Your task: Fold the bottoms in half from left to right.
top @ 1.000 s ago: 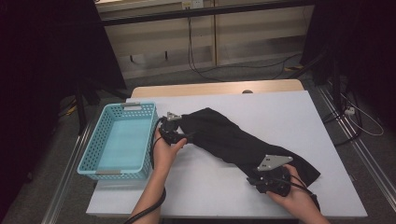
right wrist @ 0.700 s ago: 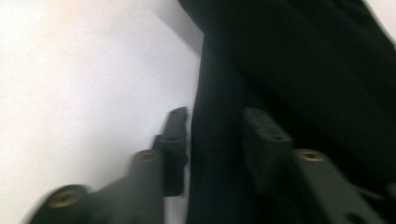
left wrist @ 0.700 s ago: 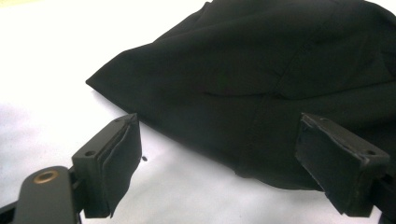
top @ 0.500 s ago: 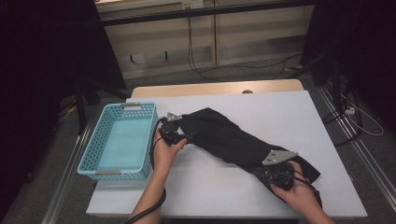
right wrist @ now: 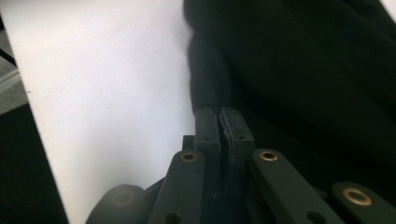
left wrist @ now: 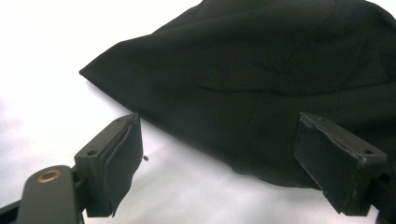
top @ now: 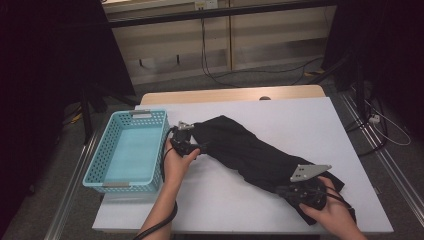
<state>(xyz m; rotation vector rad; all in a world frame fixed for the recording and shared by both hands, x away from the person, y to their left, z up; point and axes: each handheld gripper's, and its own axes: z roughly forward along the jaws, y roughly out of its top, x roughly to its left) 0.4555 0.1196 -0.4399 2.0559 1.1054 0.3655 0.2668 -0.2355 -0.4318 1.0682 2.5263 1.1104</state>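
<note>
- Cloth, black, lies diagonally across the white desk, beside the blue basket.
- Right gripper has just pressed together at the cloth's near end; whether fabric sits between the pads is unclear, so lifting may drop it.
- Left gripper is spread over the far end; closing there may catch one layer only.

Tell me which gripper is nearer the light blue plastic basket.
Left. The left gripper sits just beside the light blue plastic basket, at its right wall; the right gripper is far across the table.

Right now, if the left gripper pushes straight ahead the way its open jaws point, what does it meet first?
The left gripper would likely meet the near edge of the black cloth garment on the white table. The fabric already lies between its open jaws, though depth is hard to judge.
</note>
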